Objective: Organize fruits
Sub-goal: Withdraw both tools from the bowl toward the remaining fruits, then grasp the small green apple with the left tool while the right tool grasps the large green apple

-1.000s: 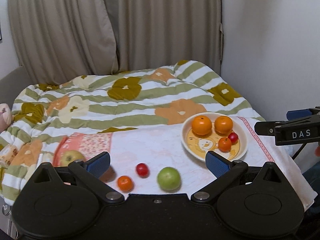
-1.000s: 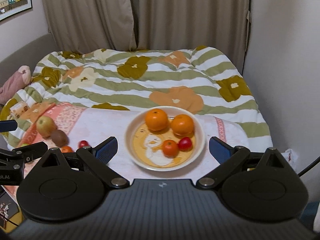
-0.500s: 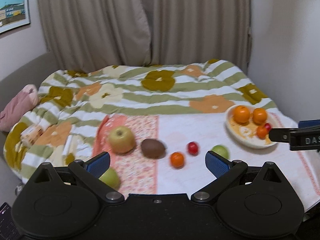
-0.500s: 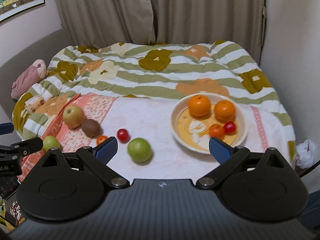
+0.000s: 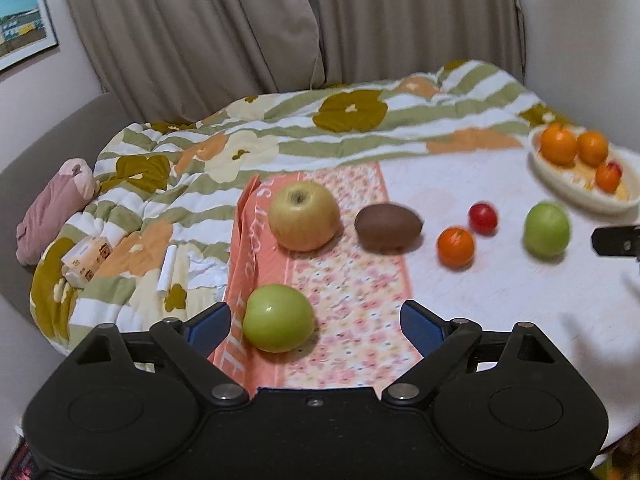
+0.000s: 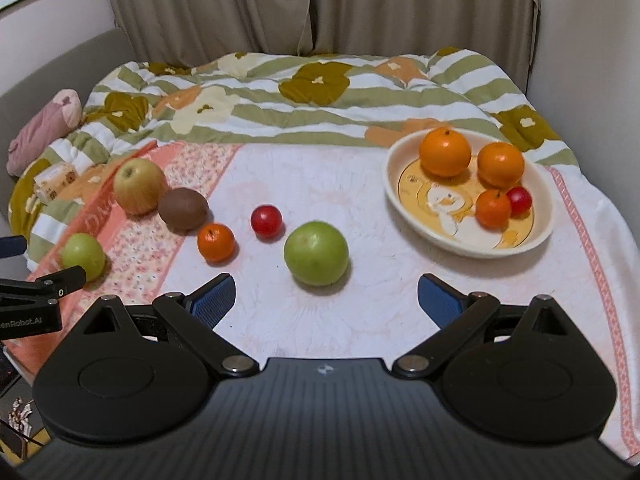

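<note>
While the left gripper (image 5: 314,322) hovers with jaws apart, a green apple (image 5: 279,318) sits between them on a floral cloth (image 5: 352,280) over the bed; a yellow apple (image 5: 303,216) and kiwi (image 5: 388,222) lie beyond. From the right wrist, the right gripper (image 6: 326,298) is also spread wide, another green apple (image 6: 316,253) just ahead, and a bowl (image 6: 404,216) holding oranges sits far right.

Warm, dim indoor light from above; soft short shadows under the fruit. Left wrist view is motion-blurred, worst at right: bowl (image 5: 580,196) and green apple (image 5: 546,229) smeared. Right wrist view sharper, slight blur on bowl rim. Fisheye bends curtains (image 6: 320,4) and edges; dark vignetted corners. No harsh glare.
</note>
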`<state>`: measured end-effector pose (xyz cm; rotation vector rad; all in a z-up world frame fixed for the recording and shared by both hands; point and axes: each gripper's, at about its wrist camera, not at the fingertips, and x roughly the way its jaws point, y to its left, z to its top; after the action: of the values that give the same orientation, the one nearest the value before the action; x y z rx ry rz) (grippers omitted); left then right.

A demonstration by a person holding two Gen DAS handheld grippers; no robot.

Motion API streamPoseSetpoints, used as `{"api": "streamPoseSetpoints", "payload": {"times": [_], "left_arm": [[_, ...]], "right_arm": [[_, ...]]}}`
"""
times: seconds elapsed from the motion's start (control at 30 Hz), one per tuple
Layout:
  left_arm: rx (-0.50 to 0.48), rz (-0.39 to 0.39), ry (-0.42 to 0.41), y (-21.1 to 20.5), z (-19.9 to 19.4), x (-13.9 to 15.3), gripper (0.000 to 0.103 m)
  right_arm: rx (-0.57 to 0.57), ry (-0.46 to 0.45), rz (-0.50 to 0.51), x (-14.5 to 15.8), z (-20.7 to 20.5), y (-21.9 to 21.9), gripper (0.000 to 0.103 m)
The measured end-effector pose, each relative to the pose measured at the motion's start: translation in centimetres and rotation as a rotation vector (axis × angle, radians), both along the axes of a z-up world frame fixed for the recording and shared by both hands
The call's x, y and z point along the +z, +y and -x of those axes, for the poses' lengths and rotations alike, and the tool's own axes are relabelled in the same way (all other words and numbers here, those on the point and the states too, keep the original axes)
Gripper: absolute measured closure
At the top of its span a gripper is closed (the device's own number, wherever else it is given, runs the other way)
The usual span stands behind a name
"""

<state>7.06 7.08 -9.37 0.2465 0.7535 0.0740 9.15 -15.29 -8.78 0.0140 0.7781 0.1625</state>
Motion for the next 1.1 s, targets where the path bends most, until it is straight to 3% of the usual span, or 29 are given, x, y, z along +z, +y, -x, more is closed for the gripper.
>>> {"api": "streamPoseSetpoints", "payload": {"times": [0.47,0.67,0.93,1.0,1.03,1.1], "left_arm": [[-0.024,-0.106,0.084,1.3,-4.0,-3.9,0.014],[-0.041,-0.150,0.104,1.3,-4.5,-4.7,0.029],[-0.064,-0.207,0.108,1.1,-4.7,-5.5,0.031],[-0.061,-0.212,0.105,1.2,-4.8,-5.5,0.035],[-0.058,-0.230,0.102,1.2,-4.9,-5.5,0.043],[-0.068,-0.234,0.100,1.4,-5.0,-5.5,0.043]], "right_arm": [[-0.057,0.037,0.000,-3.7,-2.0,1.6,0.000],[-0.077,0.051,-0.001,-4.3,-2.8,1.8,0.000],[-0.087,0.064,-0.003,-5.1,-4.0,2.2,0.000],[-0.091,0.067,-0.002,-5.2,-4.2,2.2,0.000],[-0.093,0.067,-0.002,-5.3,-4.3,2.2,0.000],[-0.097,0.065,-0.002,-5.4,-4.6,2.2,0.000]]}}
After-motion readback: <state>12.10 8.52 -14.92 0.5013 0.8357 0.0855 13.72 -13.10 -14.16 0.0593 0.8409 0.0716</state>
